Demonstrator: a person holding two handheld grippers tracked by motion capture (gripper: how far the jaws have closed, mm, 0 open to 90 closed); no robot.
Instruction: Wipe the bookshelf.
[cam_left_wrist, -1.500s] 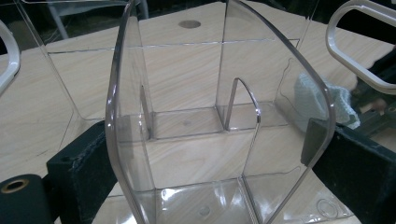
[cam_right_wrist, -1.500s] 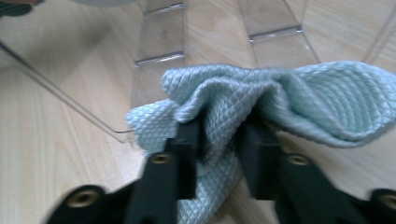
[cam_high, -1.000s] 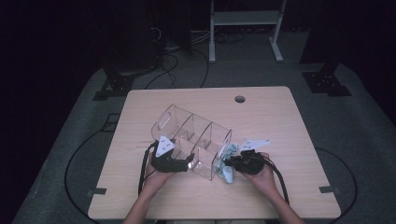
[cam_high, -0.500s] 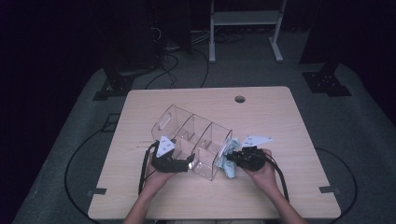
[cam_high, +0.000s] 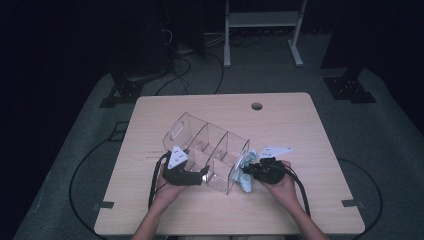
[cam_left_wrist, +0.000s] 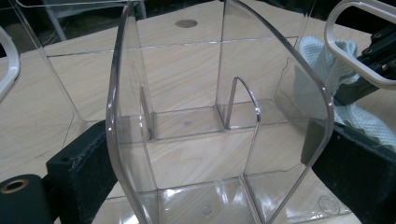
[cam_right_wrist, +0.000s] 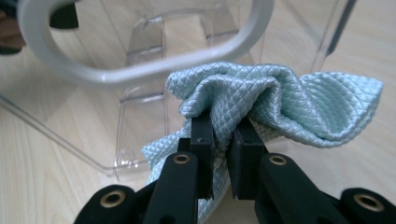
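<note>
A clear plastic organizer (cam_high: 210, 147) with several compartments sits mid-table. My left gripper (cam_high: 194, 175) reaches into its near side. In the left gripper view the black jaws stand wide on either side of a rounded clear wall (cam_left_wrist: 187, 140) and touch its two edges. My right gripper (cam_high: 252, 171) is at the organizer's right end, shut on a bunched light blue cloth (cam_high: 246, 181). In the right gripper view the pads pinch a fold of the cloth (cam_right_wrist: 289, 98), which lies against the end wall below its white-edged handle cut-out (cam_right_wrist: 140, 70). The cloth (cam_left_wrist: 327, 60) also shows through the plastic.
The light wooden table (cam_high: 300, 125) has a round cable hole (cam_high: 257, 106) near its far edge. Black cables trail from both grippers towards the person. A white frame (cam_high: 262, 30) stands on the dark floor behind the table.
</note>
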